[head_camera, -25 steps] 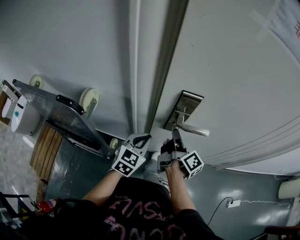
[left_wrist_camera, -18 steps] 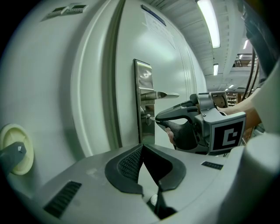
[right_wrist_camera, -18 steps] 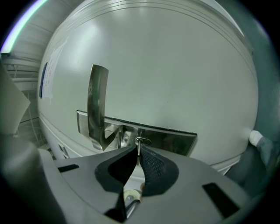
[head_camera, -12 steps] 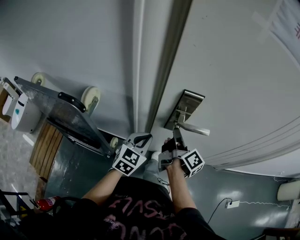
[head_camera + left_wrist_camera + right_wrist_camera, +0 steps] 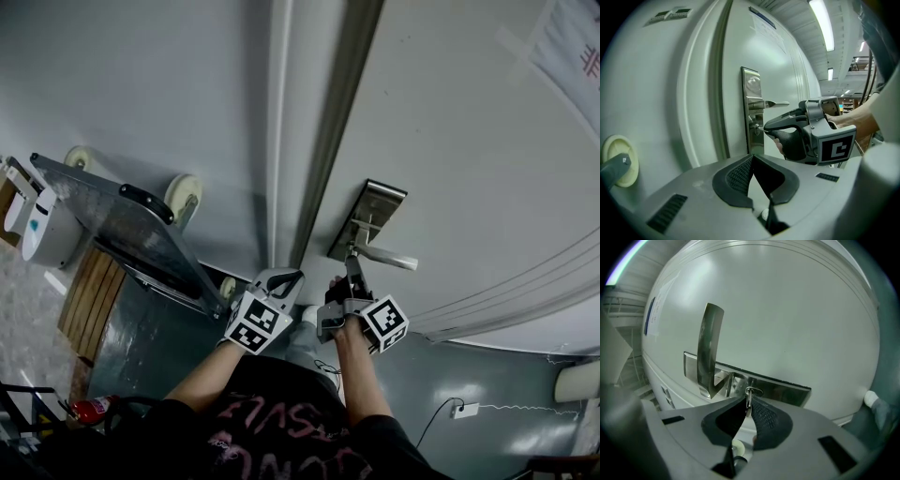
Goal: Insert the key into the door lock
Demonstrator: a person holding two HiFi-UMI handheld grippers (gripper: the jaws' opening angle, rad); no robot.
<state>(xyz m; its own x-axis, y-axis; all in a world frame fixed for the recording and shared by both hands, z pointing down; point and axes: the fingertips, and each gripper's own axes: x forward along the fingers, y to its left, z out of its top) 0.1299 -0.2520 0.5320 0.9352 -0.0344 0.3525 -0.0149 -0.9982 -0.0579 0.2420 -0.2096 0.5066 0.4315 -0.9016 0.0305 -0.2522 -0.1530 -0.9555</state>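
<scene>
A steel lock plate (image 5: 367,221) with a lever handle (image 5: 386,259) sits on the white door (image 5: 469,169). My right gripper (image 5: 352,265) is shut on a small metal key (image 5: 748,402), and the key's tip is at the keyhole cylinder (image 5: 753,391) just below the lever (image 5: 708,352). The left gripper view shows the same key (image 5: 760,126) touching the plate (image 5: 751,91). My left gripper (image 5: 284,277) hangs left of the right one, off the door frame, shut with nothing between its pads (image 5: 738,174).
A metal hand trolley (image 5: 122,230) with pale wheels (image 5: 179,198) leans against the wall at left. A fire extinguisher (image 5: 95,410) lies on the floor below. A power strip (image 5: 466,407) and a cable lie at lower right. A paper notice (image 5: 572,47) is taped on the door.
Both grippers have kept their places, with the key still at the lock. Only the head view has shifted slightly.
</scene>
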